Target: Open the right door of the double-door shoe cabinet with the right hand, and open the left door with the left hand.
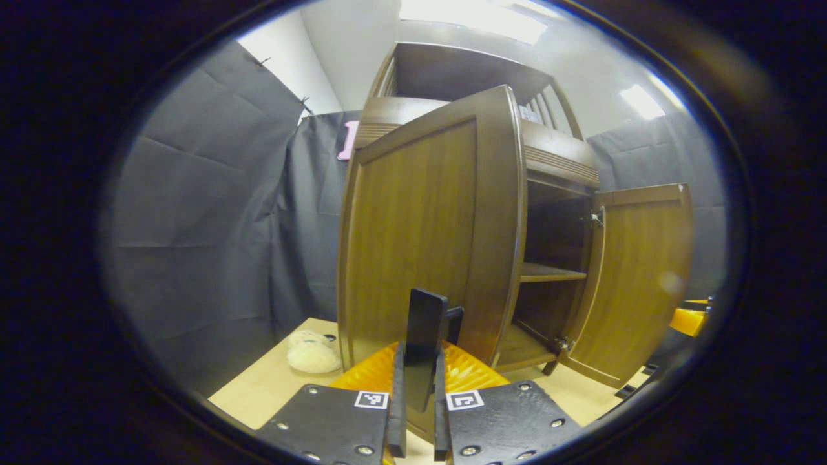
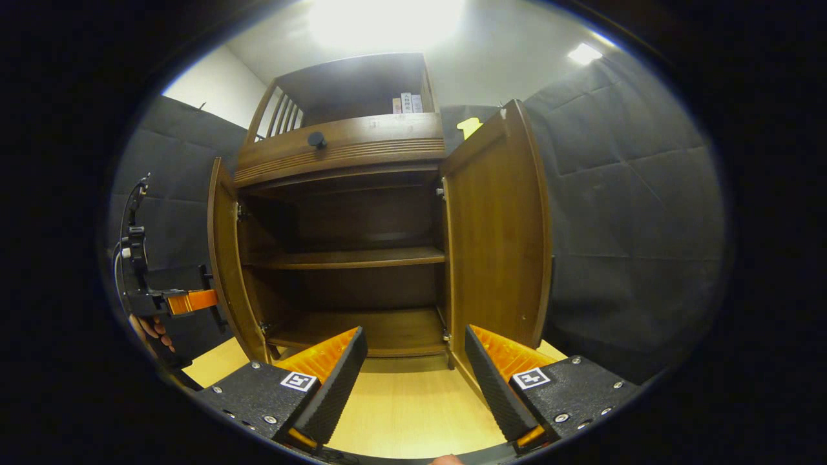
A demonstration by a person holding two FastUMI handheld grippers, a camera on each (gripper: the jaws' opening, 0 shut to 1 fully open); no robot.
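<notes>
- Brown wooden double-door shoe cabinet (image 2: 349, 148) standing on the pale wooden desk (image 2: 400, 400), both doors swung out, dark shelves inside exposed.
- Left gripper (image 1: 420, 361) with fingers together, clamped on a flat black handle (image 1: 425, 336) at the near edge of the brown wooden left door (image 1: 420, 232); door already well past half open.
- Judged step: finishing the left door's swing. Best done by following the hinge's arc, pulling outward and to the left without twisting the handle, then easing the fingers apart only once the door rests.
- Right gripper (image 2: 413, 381) with fingers wide apart, holding nothing and touching nothing, hovering near the cabinet's front between the doors.
- Brown wooden right door (image 2: 501, 239) fully out, just right of that gripper.
- Small cream fluffy object (image 1: 313, 352) on the desk left of the cabinet, clear of the door's path.
</notes>
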